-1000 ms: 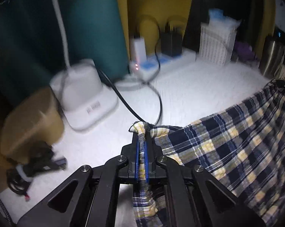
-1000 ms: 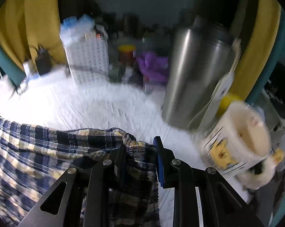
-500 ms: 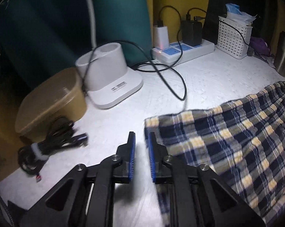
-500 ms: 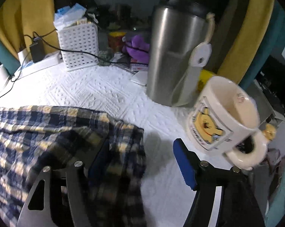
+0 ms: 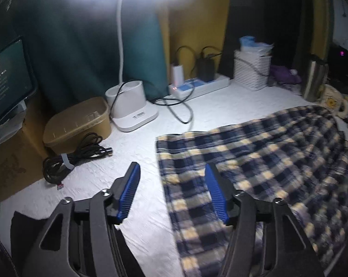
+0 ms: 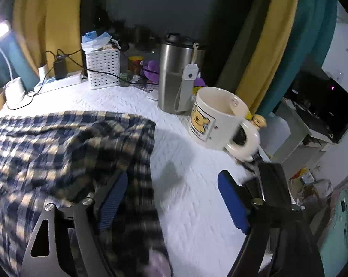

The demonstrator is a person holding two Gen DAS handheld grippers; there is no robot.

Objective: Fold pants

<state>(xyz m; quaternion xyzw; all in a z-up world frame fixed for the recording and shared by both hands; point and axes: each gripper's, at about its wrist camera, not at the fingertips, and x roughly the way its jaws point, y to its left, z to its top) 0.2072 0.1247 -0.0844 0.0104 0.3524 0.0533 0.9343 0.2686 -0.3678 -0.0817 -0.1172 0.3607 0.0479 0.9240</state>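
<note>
On the white table cover (image 5: 220, 101), lying flat and limp, plaid pants (image 5: 254, 152) likely handling light and floppy, best pinched at a folded edge's corners, left gripper (image 5: 171, 191) and right gripper (image 6: 174, 198) both just opening, gripping nothing.

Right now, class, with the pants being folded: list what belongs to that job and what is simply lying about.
Belongs to the job:
- plaid pants
- left claw, open
- right claw, open

Lying about:
- steel tumbler
- cartoon mug
- white basket
- power strip
- coiled cable
- tan tub
</note>
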